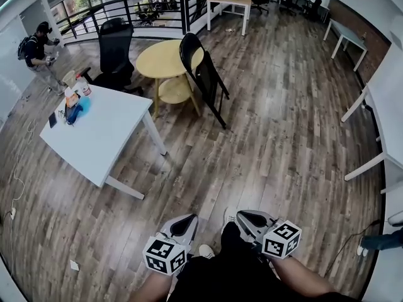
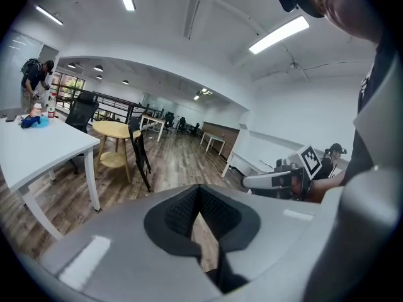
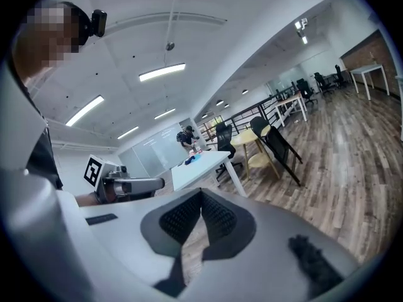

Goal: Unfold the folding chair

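Bright, even light from ceiling strip lamps [image 2: 279, 34] and far windows [image 1: 79, 2]; soft shadows; strong fisheye bending, dark corners; nearest foreground blurred.

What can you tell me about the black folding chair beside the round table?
The folding chair is all black, with a rounded back on top and a thin frame that looks like metal. It is folded flat and stands tilted, feet on the wooden floor, its top seemingly leaning on the round yellow table. Nothing else touches it.
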Demonstrator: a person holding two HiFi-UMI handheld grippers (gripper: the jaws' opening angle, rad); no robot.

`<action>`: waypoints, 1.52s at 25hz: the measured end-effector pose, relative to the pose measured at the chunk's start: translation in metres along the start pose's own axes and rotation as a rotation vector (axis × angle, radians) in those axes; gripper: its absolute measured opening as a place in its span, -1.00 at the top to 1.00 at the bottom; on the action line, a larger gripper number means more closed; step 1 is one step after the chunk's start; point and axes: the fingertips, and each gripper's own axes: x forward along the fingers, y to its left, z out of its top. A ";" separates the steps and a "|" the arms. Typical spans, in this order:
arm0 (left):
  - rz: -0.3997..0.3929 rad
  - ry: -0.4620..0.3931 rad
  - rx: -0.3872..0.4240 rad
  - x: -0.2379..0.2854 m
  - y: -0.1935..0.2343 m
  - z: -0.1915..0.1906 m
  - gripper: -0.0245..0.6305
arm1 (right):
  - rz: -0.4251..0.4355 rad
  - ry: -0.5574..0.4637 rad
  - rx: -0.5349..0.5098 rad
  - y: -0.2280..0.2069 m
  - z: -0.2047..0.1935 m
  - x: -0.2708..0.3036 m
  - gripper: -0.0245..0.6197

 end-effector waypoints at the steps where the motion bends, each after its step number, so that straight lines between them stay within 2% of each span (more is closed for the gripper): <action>1: 0.001 0.001 -0.003 0.005 0.003 0.003 0.90 | -0.002 -0.003 0.004 -0.005 0.003 0.003 0.91; 9: -0.014 0.017 0.007 0.052 0.022 0.035 0.90 | -0.026 -0.007 0.037 -0.056 0.029 0.024 0.91; 17: -0.009 0.024 0.040 0.113 0.041 0.083 0.90 | -0.035 -0.033 0.039 -0.116 0.081 0.041 0.91; 22: 0.002 0.018 0.058 0.148 0.043 0.114 0.90 | -0.005 -0.062 0.035 -0.150 0.120 0.049 0.91; 24: -0.001 0.008 0.027 0.165 0.043 0.123 0.90 | 0.009 -0.076 0.027 -0.164 0.136 0.049 0.91; 28: -0.038 -0.041 -0.166 0.200 0.043 0.138 0.90 | 0.018 -0.120 0.017 -0.197 0.160 0.043 0.91; 30: -0.025 -0.065 -0.223 0.216 0.048 0.145 0.90 | 0.015 -0.130 0.006 -0.215 0.168 0.040 0.91; 33: 0.011 -0.062 -0.221 0.230 0.051 0.150 0.90 | 0.007 -0.124 0.000 -0.234 0.172 0.035 0.91; 38: 0.044 -0.018 -0.133 0.245 0.048 0.151 0.90 | 0.009 -0.120 0.034 -0.251 0.171 0.033 0.91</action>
